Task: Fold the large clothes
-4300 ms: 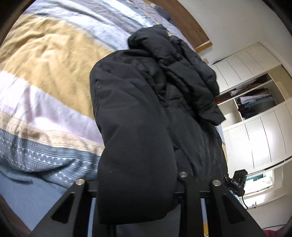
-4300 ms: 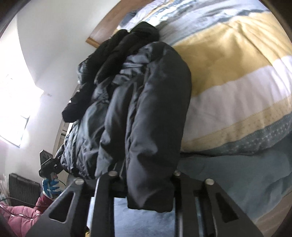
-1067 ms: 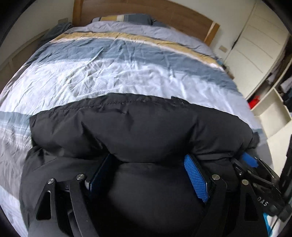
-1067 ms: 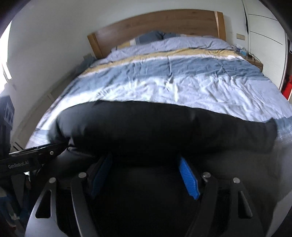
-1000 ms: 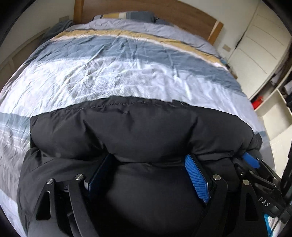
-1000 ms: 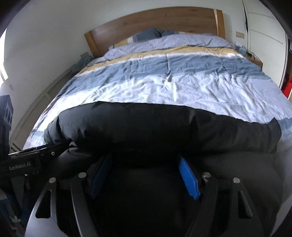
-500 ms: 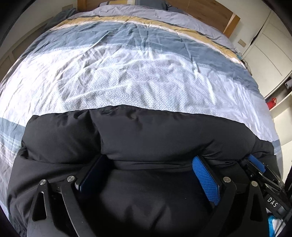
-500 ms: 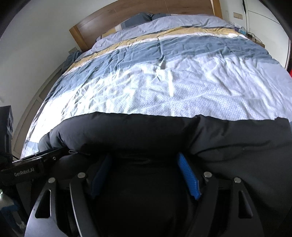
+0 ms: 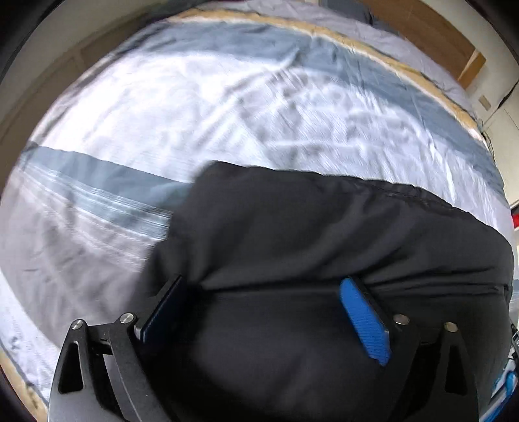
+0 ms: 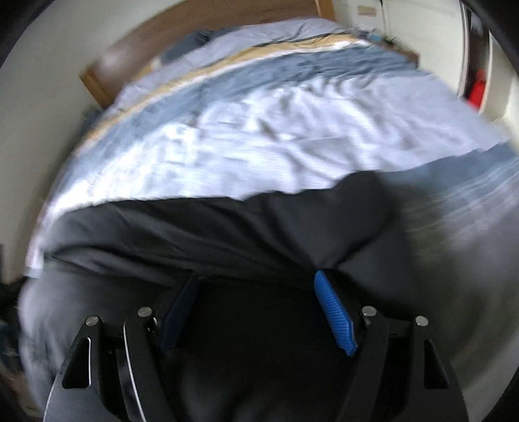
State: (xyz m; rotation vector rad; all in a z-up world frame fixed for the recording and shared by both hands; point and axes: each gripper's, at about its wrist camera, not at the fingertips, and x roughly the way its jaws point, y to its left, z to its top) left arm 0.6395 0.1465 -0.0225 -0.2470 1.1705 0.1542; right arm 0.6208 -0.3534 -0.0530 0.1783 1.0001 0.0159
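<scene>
A black puffer jacket [image 9: 324,233] lies bunched on the striped duvet [image 9: 227,97] at the near end of the bed. My left gripper [image 9: 262,292] has its blue pads wide apart with a thick fold of the jacket between them. In the right wrist view the same jacket [image 10: 227,233] fills the lower half. My right gripper [image 10: 256,292] also stands wide apart around a fold of it. Both views are blurred by motion. The fingertips are hidden under the jacket folds.
The duvet [image 10: 275,130] spreads beyond the jacket to a wooden headboard [image 10: 207,22] with pillows. White cupboards and a red object [image 10: 476,87] stand at the right of the bed. A wall runs along the left side.
Both grippers have tipped down and moved apart sideways; the jacket has slid to the right in the left view and to the left in the right view. The jaws stay wide around the folds.
</scene>
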